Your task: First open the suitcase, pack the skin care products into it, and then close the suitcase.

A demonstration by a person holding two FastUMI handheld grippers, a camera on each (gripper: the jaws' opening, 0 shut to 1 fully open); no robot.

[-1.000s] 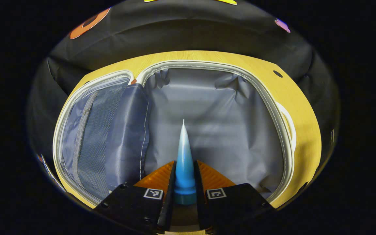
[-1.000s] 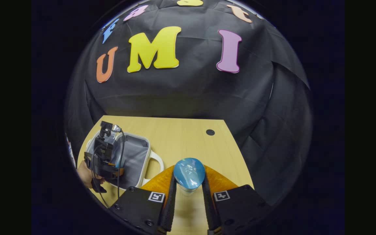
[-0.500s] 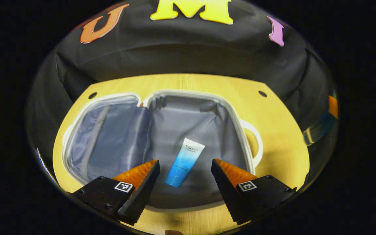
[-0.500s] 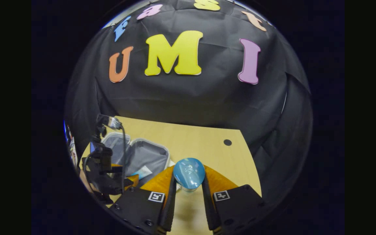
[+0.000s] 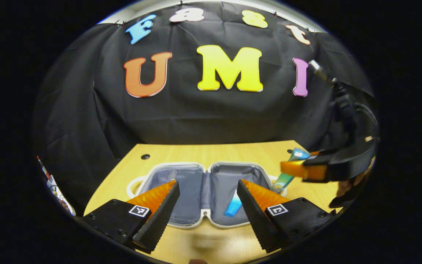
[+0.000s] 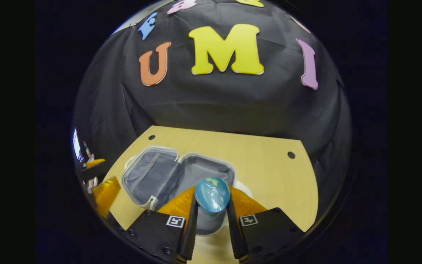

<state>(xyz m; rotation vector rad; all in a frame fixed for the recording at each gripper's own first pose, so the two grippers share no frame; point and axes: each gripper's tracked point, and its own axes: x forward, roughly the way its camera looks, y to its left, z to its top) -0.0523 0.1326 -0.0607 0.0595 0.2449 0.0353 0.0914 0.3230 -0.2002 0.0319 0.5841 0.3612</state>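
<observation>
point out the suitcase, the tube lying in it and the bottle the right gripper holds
suitcase (image 5: 193,205): left gripper view, grey lining of its left half.
tube (image 5: 232,208): left gripper view, blue body lying in the right half.
bottle (image 6: 212,194): right gripper view, rounded blue end between the fingers.

Ahead of me a pale wooden tabletop with small round dark holes near its far corners, black wrinkled cloth wall draped behind it, even indoor light
</observation>
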